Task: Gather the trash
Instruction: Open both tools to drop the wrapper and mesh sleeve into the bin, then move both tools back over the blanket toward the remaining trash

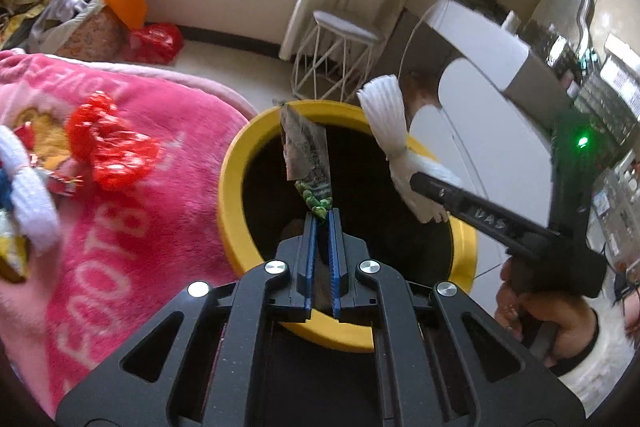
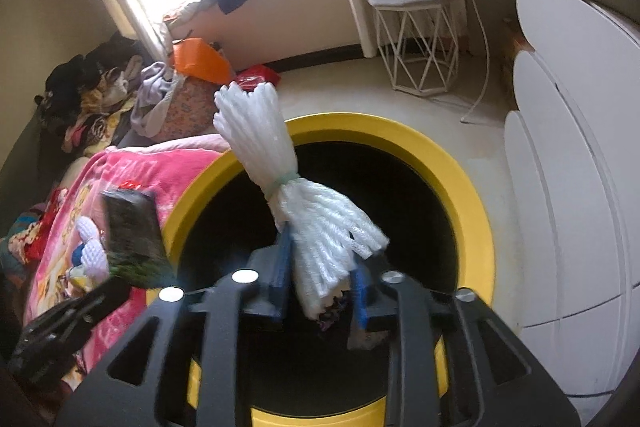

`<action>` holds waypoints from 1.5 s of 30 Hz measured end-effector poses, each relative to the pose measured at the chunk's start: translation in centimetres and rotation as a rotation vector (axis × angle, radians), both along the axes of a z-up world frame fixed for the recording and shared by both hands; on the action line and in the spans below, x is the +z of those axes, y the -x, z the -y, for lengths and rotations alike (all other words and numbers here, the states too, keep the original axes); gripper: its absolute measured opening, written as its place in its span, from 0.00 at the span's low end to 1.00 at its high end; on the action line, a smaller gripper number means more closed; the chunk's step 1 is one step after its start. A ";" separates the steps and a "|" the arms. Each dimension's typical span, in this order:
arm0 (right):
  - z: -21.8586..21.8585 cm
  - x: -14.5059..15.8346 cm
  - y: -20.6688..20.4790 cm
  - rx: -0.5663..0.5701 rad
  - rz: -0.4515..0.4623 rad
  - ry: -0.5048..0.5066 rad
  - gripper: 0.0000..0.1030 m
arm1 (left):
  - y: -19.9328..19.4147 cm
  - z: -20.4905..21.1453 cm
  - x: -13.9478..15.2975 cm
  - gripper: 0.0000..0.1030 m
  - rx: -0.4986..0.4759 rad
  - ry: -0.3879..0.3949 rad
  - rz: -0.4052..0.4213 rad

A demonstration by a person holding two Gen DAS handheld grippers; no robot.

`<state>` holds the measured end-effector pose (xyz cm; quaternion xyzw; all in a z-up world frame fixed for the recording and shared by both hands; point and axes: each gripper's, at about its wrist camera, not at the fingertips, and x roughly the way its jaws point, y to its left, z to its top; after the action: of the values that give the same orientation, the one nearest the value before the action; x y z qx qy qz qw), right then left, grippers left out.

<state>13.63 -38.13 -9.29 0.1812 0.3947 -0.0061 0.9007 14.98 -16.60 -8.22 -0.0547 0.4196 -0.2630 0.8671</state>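
Note:
A yellow-rimmed bin (image 1: pixel 234 163) with a dark inside stands on the floor beside the bed; it also shows in the right wrist view (image 2: pixel 460 167). My left gripper (image 1: pixel 322 217) is shut on a dark snack wrapper (image 1: pixel 306 151) with a green end, held over the bin's opening. My right gripper (image 2: pixel 320 255) is shut on a tied white foam net bundle (image 2: pixel 280 171), also above the bin; the bundle shows in the left wrist view (image 1: pixel 386 111). The wrapper shows at the left of the right wrist view (image 2: pixel 132 227).
A pink blanket (image 1: pixel 140 211) covers the bed at left, with a red crumpled wrapper (image 1: pixel 108 143) and other scraps on it. A white wire stool (image 1: pixel 340 59) stands behind the bin. White cabinets (image 2: pixel 572 155) are at right. Bags and clothes (image 1: pixel 100 7) are piled far left.

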 end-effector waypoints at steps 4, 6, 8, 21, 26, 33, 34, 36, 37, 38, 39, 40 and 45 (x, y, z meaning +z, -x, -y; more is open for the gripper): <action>0.3 0.3 0.1 -0.025 0.011 0.025 0.48 | -0.8 0.4 -0.5 0.42 0.004 -0.017 0.005; 0.2 0.7 0.2 -0.032 0.025 0.041 0.52 | -0.8 0.0 -0.3 0.46 0.020 -0.012 0.012; -0.1 1.2 0.3 -0.024 0.044 0.070 0.54 | -0.6 -0.5 0.0 0.63 0.039 -0.011 0.024; -6.3 4.3 1.5 0.109 0.152 0.201 0.64 | 1.5 -5.7 3.0 0.81 0.173 -0.025 0.129; -8.1 5.1 1.9 0.150 0.175 0.217 0.64 | 1.7 -7.6 3.5 0.82 0.231 -0.012 0.140; -10.2 5.4 2.0 0.203 0.189 0.234 0.64 | 1.7 -10.3 3.9 0.82 0.295 -0.006 0.152; -10.7 5.4 2.1 0.212 0.191 0.237 0.64 | 1.8 -10.7 4.0 0.82 0.306 -0.007 0.154; -11.5 5.4 2.0 0.237 0.196 0.237 0.64 | 1.8 -11.6 4.0 0.82 0.326 -0.009 0.157; -11.8 5.5 2.1 0.247 0.199 0.238 0.64 | 1.8 -11.9 4.0 0.82 0.335 -0.009 0.157; -12.3 5.4 2.1 0.259 0.202 0.241 0.64 | 1.8 -12.4 4.1 0.82 0.347 -0.009 0.157; -12.7 5.4 2.0 0.273 0.205 0.242 0.64 | 1.9 -12.9 4.1 0.82 0.360 -0.010 0.157; -13.4 5.3 1.9 0.296 0.207 0.239 0.64 | 1.9 -13.4 4.0 0.82 0.370 -0.011 0.157; -16.1 4.9 1.3 0.383 0.211 0.226 0.64 | 1.9 -16.0 3.6 0.82 0.445 -0.014 0.139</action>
<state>12.29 -22.05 -4.38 0.0010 0.3223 0.1396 0.9363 13.10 -0.60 -4.59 -0.1214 0.3385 -0.0656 0.9308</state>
